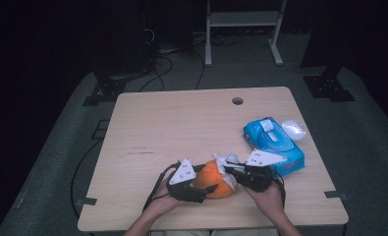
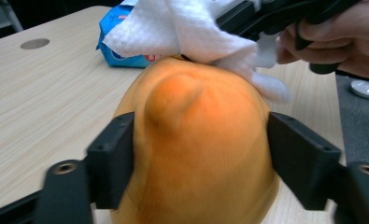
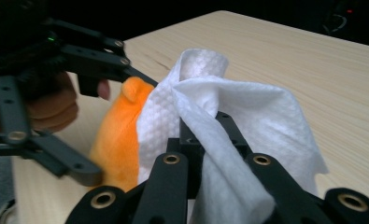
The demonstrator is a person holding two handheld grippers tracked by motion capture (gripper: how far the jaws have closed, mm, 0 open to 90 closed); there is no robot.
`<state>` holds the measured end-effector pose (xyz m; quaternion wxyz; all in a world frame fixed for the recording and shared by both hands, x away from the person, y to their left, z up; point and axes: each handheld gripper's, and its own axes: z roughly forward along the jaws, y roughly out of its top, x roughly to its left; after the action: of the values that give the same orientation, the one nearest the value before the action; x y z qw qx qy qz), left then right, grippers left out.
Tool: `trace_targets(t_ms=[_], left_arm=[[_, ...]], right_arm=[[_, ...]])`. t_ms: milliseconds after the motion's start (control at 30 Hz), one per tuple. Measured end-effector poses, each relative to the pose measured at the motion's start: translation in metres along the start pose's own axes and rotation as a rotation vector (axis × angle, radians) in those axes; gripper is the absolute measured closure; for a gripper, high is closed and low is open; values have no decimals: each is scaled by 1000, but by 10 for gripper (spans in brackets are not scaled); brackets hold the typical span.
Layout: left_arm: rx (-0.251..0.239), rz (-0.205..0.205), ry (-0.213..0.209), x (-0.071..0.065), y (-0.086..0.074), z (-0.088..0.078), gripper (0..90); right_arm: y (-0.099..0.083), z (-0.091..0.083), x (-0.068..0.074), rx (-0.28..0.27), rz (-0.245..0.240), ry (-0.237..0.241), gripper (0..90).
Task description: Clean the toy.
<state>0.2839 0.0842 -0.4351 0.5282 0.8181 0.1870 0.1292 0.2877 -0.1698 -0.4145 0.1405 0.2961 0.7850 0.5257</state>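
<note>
Near the front edge of the table (image 1: 147,123), an orange soft toy (image 1: 212,183) lies between the two grippers, seen from above. The left gripper (image 1: 208,189) straddles the toy (image 2: 196,149): in the left gripper view its two black jaws stand one on each flank, their pads against or just beside the orange surface, and a small rounded bump on the toy faces the camera; whether the pads press in cannot be told for certain, though the toy fills the whole gap. The right gripper (image 1: 230,170) has its jaws drawn together on a white wipe (image 1: 226,161), whose folds (image 3: 229,121) spill up and over the jaws in the right gripper view. The wipe (image 2: 191,35) touches the top of the toy, as the left gripper view shows, with the right gripper (image 2: 233,21) and the hand (image 2: 341,42) holding it just behind. In the right gripper view the toy (image 3: 119,140) sits to the left of the wipe, with the left gripper (image 3: 93,126) around it. A blue wipes pack (image 1: 275,142) lies on the table just beyond the right gripper, and a small white object (image 1: 293,129) lies by its far corner.
</note>
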Motion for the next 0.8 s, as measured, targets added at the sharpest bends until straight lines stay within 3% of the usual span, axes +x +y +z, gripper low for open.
trace_targets(t_ms=[133, 200, 333, 433, 533, 667, 733, 800], left_arm=[[32, -17, 28, 1, -3, 7, 111], [38, -14, 29, 0, -4, 8, 116], [44, 8, 67, -4, 1, 2, 314], [25, 7, 77, -8, 6, 0, 374], [7, 17, 85, -11, 11, -5, 410], [-10, 22, 69, -10, 13, -9, 420], [-12, 15, 59, -8, 11, -6, 369], [-18, 10, 59, -5, 9, -6, 279]], right_arm=[[-2, -1, -6, -2, 15, -15, 828], [-2, -1, -6, -3, 14, -17, 828], [6, -5, 5, -27, -9, -11, 828], [14, -7, 20, -57, -56, 29, 827], [18, -5, 28, -57, -98, 20, 828], [12, -7, 11, -56, -22, 22, 828], [9, -6, 8, -50, -4, 24, 828], [9, -4, 8, -33, -17, 12, 827]])
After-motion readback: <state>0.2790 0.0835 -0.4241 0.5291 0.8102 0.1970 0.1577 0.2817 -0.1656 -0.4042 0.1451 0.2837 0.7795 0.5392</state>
